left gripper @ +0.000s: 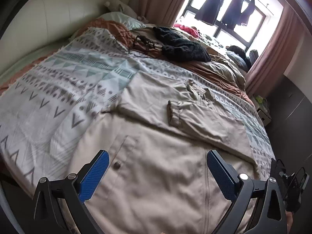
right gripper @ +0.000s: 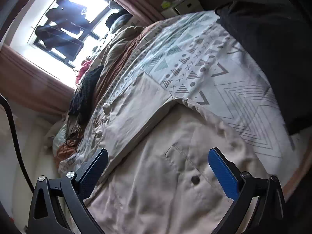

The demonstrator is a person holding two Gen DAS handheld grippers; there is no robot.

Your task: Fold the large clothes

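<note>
A large beige cotton coat (left gripper: 156, 156) is seen spread flat on a bed covered by a white quilt printed with grey and teal geometric shapes (left gripper: 58, 89). One long sleeve with a gathered cuff (left gripper: 172, 113) is laid folded across the body of the garment, and a round dark button (left gripper: 117, 164) is visible beside a stitched pocket flap. The left gripper (left gripper: 157, 172) is held above the lower part of the coat, its blue-padded fingers (left gripper: 93, 177) spread wide, with nothing gripped between them. In the right wrist view, the right gripper (right gripper: 161, 173) is likewise held wide apart over the same beige coat (right gripper: 156, 185), where another button (right gripper: 195, 179) and a pocket seam are shown; no cloth is caught in it. Farther up the bed, a black knitted garment (left gripper: 181, 44) is laid on rumpled brown and tan bedding (left gripper: 214, 68). A bright window (left gripper: 230, 9) framed by dusty pink curtains (left gripper: 273, 48) is seen beyond, with dark clothes hung outside it
</note>
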